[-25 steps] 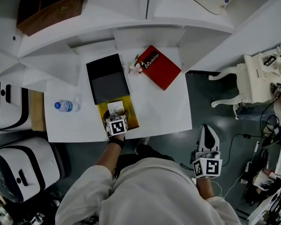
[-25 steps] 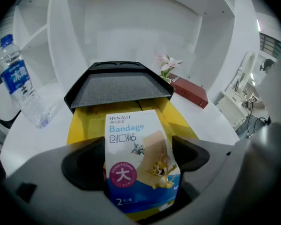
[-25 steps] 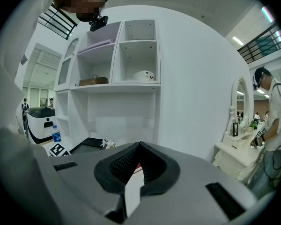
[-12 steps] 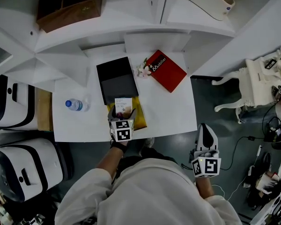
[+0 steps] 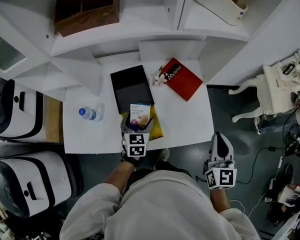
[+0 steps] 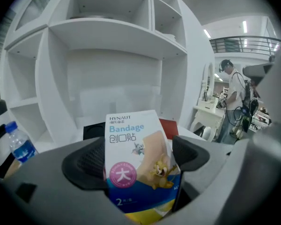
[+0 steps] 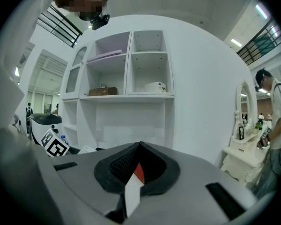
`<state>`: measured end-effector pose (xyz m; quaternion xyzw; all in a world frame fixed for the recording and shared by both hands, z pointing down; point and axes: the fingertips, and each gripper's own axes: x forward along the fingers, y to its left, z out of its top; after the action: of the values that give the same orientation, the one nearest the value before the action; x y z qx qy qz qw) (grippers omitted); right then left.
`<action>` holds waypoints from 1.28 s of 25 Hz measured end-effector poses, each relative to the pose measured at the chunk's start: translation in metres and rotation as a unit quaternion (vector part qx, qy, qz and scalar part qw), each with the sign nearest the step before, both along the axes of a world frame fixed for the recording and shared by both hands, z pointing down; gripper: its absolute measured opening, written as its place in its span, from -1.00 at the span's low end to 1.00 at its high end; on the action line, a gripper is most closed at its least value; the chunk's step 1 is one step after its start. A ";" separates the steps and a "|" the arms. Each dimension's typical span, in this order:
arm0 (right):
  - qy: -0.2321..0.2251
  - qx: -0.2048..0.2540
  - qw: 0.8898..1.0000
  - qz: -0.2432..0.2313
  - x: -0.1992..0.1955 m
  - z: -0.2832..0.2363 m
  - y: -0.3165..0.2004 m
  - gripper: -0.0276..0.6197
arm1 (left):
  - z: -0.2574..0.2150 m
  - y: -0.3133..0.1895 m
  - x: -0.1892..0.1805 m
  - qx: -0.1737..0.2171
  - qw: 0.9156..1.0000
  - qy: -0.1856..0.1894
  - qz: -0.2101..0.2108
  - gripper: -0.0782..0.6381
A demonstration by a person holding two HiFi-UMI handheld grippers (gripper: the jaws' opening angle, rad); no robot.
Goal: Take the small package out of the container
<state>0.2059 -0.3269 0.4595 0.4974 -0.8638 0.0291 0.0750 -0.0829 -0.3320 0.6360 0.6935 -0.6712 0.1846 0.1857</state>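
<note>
Item 1. Left gripper (image 5: 136, 129), grey, marker cube on top, at the near edge of the white rectangular table (image 5: 187, 126). Its jaws are clamped on the two sides of the small white-and-blue cardboard bandage package (image 6: 136, 163), which stands upright between them with its printed face to the camera

Item 2. Bandage package, location: in the left gripper's grasp, above the shallow yellow container (image 5: 155, 129) in the head view. Whether its lower end is clear of the container cannot be told

Item 3. Right gripper (image 5: 220, 143), grey, marker cube on top, off the table to the right, over the dark floor. Its jaws are pressed together with nothing between them

Item 4. Flat black rectangular box (image 5: 132, 87), on the table just behind the yellow container

Item 5. Red rectangular booklet (image 5: 180, 79), on the table at the far right, lying at an angle; a small pale flower sprig (image 5: 157, 79) lies between it and the black box

Item 6. Clear plastic water bottle with blue cap (image 5: 89, 114), lying on its side at the table's left

Item 7. Brown wooden open box (image 5: 87, 8), on the white shelf behind the table
</note>
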 end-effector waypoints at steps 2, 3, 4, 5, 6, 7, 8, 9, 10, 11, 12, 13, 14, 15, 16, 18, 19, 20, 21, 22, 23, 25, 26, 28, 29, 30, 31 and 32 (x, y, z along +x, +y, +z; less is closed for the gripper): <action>-0.001 0.002 1.000 0.000 -0.004 -0.003 0.003 -0.84 | -0.015 0.000 0.001 0.018 1.000 -0.004 0.010 0.46; -0.002 0.003 1.000 0.000 -0.006 -0.004 0.004 -0.84 | -0.023 0.001 0.001 0.027 0.999 -0.007 0.016 0.46; -0.003 0.004 1.000 0.000 -0.009 -0.006 0.005 -0.84 | -0.031 0.001 0.002 0.036 0.999 -0.008 0.021 0.46; -0.004 0.005 1.000 -0.001 -0.011 -0.007 0.006 -0.84 | -0.039 0.002 0.002 0.045 0.999 -0.010 0.025 0.46; -0.006 0.007 1.000 -0.002 -0.014 -0.008 0.007 -0.84 | -0.047 0.002 0.002 0.053 0.998 -0.011 0.029 0.46; -0.008 0.009 1.000 -0.003 -0.017 -0.009 0.009 -0.84 | -0.054 0.004 0.001 0.060 0.998 -0.013 0.032 0.46; -0.011 0.011 1.000 -0.004 -0.019 -0.010 0.010 -0.84 | -0.061 0.005 0.001 0.066 0.997 -0.015 0.035 0.46; -0.014 0.012 1.000 -0.005 -0.021 -0.010 0.012 -0.84 | -0.068 0.006 0.001 0.073 0.996 -0.016 0.039 0.46; -0.015 0.013 1.000 -0.005 -0.023 -0.010 0.013 -0.84 | -0.076 0.007 0.001 0.082 0.996 -0.018 0.044 0.46; -0.015 0.014 1.000 -0.006 -0.026 -0.011 0.014 -0.84 | -0.084 0.008 0.002 0.091 0.994 -0.020 0.048 0.46; -0.014 0.015 1.000 -0.007 -0.028 -0.012 0.015 -0.84 | -0.092 0.009 0.003 0.100 0.993 -0.022 0.052 0.46; -0.014 0.016 1.000 -0.007 -0.031 -0.014 0.016 -0.84 | -0.100 0.010 0.003 0.110 0.992 -0.023 0.057 0.46; -0.015 0.017 1.000 -0.007 -0.033 -0.015 0.017 -0.84 | -0.108 0.012 0.004 0.119 0.991 -0.024 0.061 0.46; -0.016 0.017 1.000 -0.007 -0.035 -0.017 0.019 -0.84 | -0.117 0.013 0.005 0.128 0.989 -0.024 0.066 0.46; -0.016 0.018 1.000 -0.007 -0.037 -0.018 0.020 -0.84 | -0.125 0.015 0.006 0.137 0.988 -0.025 0.071 0.46; -0.017 0.021 1.000 -0.008 -0.041 -0.021 0.021 -0.84 | -0.141 0.018 0.009 0.156 0.984 -0.029 0.082 0.46; -0.018 0.022 1.000 -0.009 -0.043 -0.022 0.022 -0.84 | -0.149 0.020 0.009 0.164 0.982 -0.030 0.086 0.46; -0.018 0.024 1.000 -0.009 -0.045 -0.023 0.023 -0.84 | -0.156 0.022 0.010 0.172 0.980 -0.031 0.089 0.46; -0.018 0.025 0.999 -0.010 -0.048 -0.024 0.024 -0.84 | -0.162 0.023 0.010 0.179 0.979 -0.032 0.092 0.46; -0.018 0.026 0.999 -0.011 -0.050 -0.025 0.025 -0.84 | -0.168 0.025 0.009 0.186 0.977 -0.032 0.094 0.46; -0.018 0.027 0.999 -0.011 -0.052 -0.026 0.025 -0.84 | -0.174 0.027 0.009 0.192 0.976 -0.032 0.096 0.46; -0.019 0.031 0.999 -0.015 -0.056 -0.027 0.026 -0.84 | -0.185 0.030 0.007 0.205 0.973 -0.031 0.097 0.46; -0.020 0.033 0.999 -0.017 -0.058 -0.028 0.026 -0.84 | -0.191 0.031 0.006 0.212 0.972 -0.030 0.098 0.46; -0.021 0.036 0.999 -0.020 -0.062 -0.031 0.027 -0.84 | -0.201 0.035 0.005 0.225 0.969 -0.030 0.100 0.46; -0.021 0.037 0.999 -0.020 -0.064 -0.032 0.028 -0.84 | -0.206 0.037 0.004 0.232 0.967 -0.031 0.101 0.46; -0.020 0.037 0.999 -0.021 -0.065 -0.033 0.029 -0.84 | -0.211 0.038 0.004 0.238 0.965 -0.030 0.102 0.46; -0.019 0.038 0.999 -0.021 -0.067 -0.034 0.030 -0.84 | -0.215 0.040 0.003 0.243 0.964 -0.029 0.102 0.46; -0.019 0.038 0.999 -0.021 -0.068 -0.036 0.031 -0.84 | -0.218 0.042 0.002 0.246 0.964 -0.025 0.100 0.46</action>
<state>0.1380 -0.2962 0.4236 0.4808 -0.8759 0.0037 0.0404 -0.0806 -0.2904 0.4176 0.7766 -0.6275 0.0486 -0.0267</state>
